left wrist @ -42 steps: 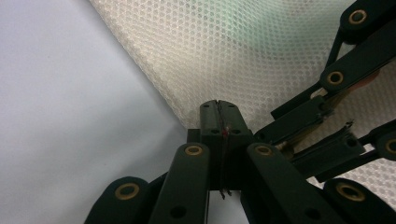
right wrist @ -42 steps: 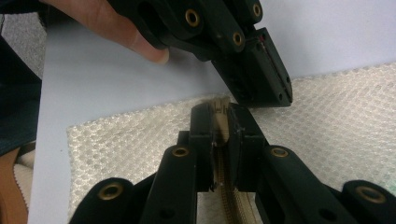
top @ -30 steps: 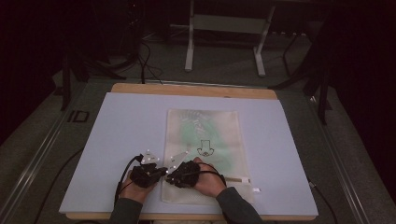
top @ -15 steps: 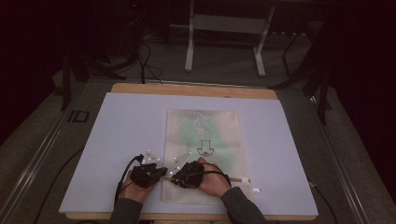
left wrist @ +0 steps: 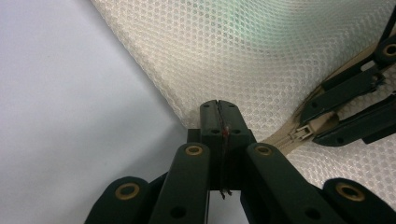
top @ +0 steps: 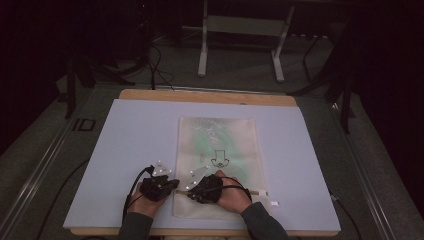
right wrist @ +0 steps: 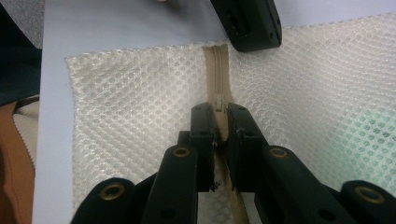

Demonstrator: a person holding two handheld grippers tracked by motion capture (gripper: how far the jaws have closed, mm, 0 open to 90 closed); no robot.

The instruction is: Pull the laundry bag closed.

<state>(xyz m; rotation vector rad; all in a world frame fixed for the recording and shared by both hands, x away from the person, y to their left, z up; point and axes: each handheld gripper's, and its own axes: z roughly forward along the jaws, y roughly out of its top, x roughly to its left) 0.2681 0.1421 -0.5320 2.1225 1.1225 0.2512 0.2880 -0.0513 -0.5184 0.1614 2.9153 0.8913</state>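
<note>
Mesh zip bag (top: 217,150) lies flat on the lavender tabletop (top: 125,145), long axis running from the near edge toward the far edge, a little right of centre. Something green shows faintly through the mesh, with a black printed mark over it; I cannot identify the contents.

Left gripper (top: 170,186): jaws closed tight on the bag's mesh edge at its near-left side, pinching the fabric where the zipper line ends (left wrist: 218,116).

Right gripper (top: 192,191): jaws slightly parted, straddling the beige zipper tape (right wrist: 215,70), tips level with the slider (right wrist: 218,101), which sits just ahead of and between them. I cannot tell whether they touch the slider's tab or merely flank it.

Key relation: the zipper runs parallel to the near edge of the tabletop, from my left gripper's anchor point off to the right. The right gripper is on the slider, so I judge any pull should go rightward along that line while the left holds.

The tab itself is too small to resolve; the zipper's far end is blocked by my right hand (top: 232,192).
</note>
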